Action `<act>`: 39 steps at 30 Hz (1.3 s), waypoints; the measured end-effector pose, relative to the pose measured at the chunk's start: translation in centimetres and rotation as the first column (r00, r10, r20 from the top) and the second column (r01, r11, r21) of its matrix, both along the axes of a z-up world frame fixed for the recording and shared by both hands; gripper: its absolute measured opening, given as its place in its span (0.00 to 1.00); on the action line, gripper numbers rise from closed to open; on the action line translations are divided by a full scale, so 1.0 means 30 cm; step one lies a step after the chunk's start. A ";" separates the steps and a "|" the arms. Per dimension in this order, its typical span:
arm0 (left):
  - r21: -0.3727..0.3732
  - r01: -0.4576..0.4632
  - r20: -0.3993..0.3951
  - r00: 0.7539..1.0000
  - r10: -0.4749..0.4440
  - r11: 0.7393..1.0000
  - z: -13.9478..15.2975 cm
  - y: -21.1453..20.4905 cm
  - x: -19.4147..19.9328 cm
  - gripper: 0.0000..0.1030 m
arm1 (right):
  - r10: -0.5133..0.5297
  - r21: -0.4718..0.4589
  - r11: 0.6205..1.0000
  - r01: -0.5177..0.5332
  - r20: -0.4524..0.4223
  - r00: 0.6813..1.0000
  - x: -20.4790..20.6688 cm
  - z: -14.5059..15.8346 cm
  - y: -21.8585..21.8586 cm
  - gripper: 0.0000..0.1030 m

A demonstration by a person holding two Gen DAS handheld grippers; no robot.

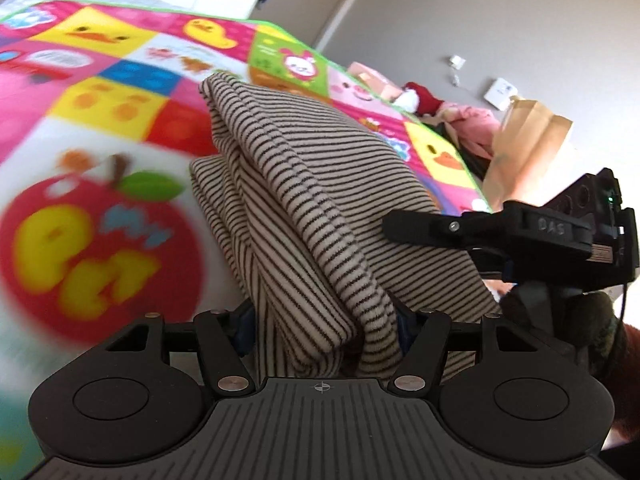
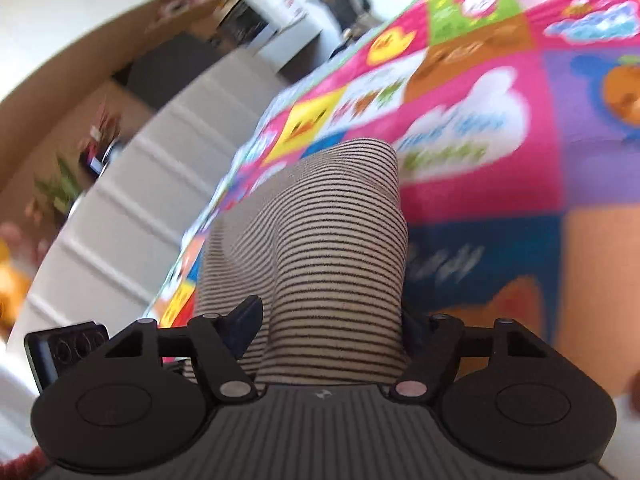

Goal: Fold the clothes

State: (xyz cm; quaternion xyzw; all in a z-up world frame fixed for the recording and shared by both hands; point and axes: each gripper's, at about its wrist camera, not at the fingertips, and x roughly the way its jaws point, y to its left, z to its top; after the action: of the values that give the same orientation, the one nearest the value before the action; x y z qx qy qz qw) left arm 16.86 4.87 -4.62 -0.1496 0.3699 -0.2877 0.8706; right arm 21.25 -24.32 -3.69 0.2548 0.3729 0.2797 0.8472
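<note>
At the far left of the left wrist view lies the play mat [image 1: 100, 216], bright with an apple, ducks and coloured squares, blurred there as if the camera is moving. Just right of the apple, the striped garment [image 1: 280, 208] runs from the near edge up toward the middle of the mat, already doubled into several thick layers. Its near end is bunched between the fingers of the left hand-held gripper [image 1: 324, 332], which is clenched on the fabric. Farther right, the right hand-held gripper [image 1: 404, 228] comes in from the side, its tip lying against the cloth; this view does not show its grip. Beyond it, at the far right, a brown paper bag [image 1: 524, 148] and a heap of pink and red clothes [image 1: 460, 120] sit off the mat's edge.

In the right wrist view a radiator [image 2: 132, 220] lines the wall on the left. The same striped garment [image 2: 320, 264] fills the centre, and the right hand-held gripper [image 2: 328, 332] grasps its near end between both fingers, the rest of the cloth draping away over the mat [image 2: 520, 92].

This looks like a late fold: both ends are pinched and the bundle seems lifted or dragged. The next move probably calls for carrying both held corners together and laying them squarely over the far portion, keeping the layers from sliding apart before letting go.
</note>
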 end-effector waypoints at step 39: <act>0.088 -0.008 0.140 0.990 -0.004 0.996 0.029 -0.219 0.411 0.67 | 0.103 -0.611 0.785 0.100 0.289 0.952 -0.152 0.014 0.037 0.96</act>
State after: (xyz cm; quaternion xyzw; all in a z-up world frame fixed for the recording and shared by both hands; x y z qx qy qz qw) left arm 29.20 -1.69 -3.76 -0.0907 0.3203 -0.2798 0.9005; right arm 16.69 -23.22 -3.28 -0.0838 0.3078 0.1786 0.9308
